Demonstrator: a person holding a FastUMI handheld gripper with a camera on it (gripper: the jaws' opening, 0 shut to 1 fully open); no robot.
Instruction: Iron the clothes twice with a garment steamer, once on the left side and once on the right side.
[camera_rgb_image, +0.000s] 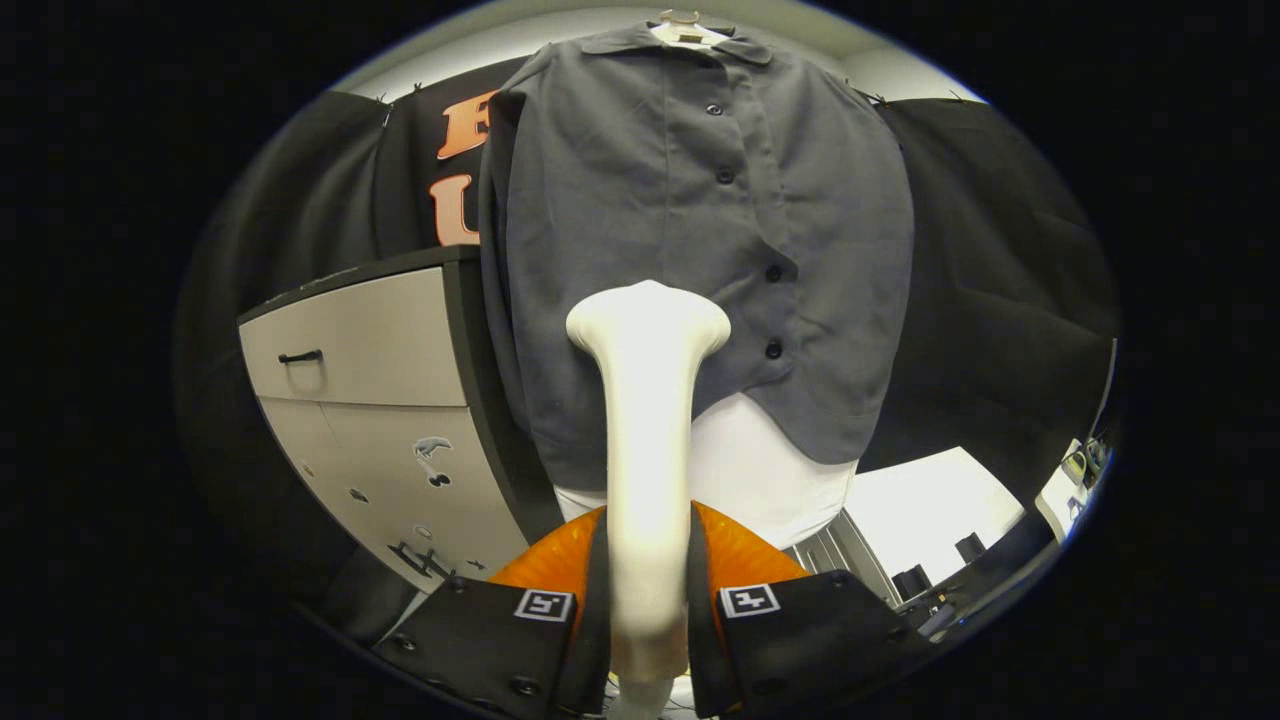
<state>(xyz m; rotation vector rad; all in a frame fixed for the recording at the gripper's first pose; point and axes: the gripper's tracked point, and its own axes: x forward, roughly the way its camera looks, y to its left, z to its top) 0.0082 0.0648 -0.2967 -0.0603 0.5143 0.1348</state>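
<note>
Gripper (648, 600): jaws pinching garment steamer (648, 400) handle.
Steamer head: at grey button-up shirt (690, 220), lower front; contact unclear.
Cabinet (370, 400): beside shirt.

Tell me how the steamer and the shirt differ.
The steamer is white, rigid and slim, flaring at its head; the shirt is grey, soft and wide. The steamer is clamped between the fingers of the tool; the shirt hangs on a hanger beyond them. Both are upright, the steamer's head in front of the shirt's lower front.

Pale drawer cabinet (380, 400) with dark handle (300, 356), white floor (930, 500)
</note>
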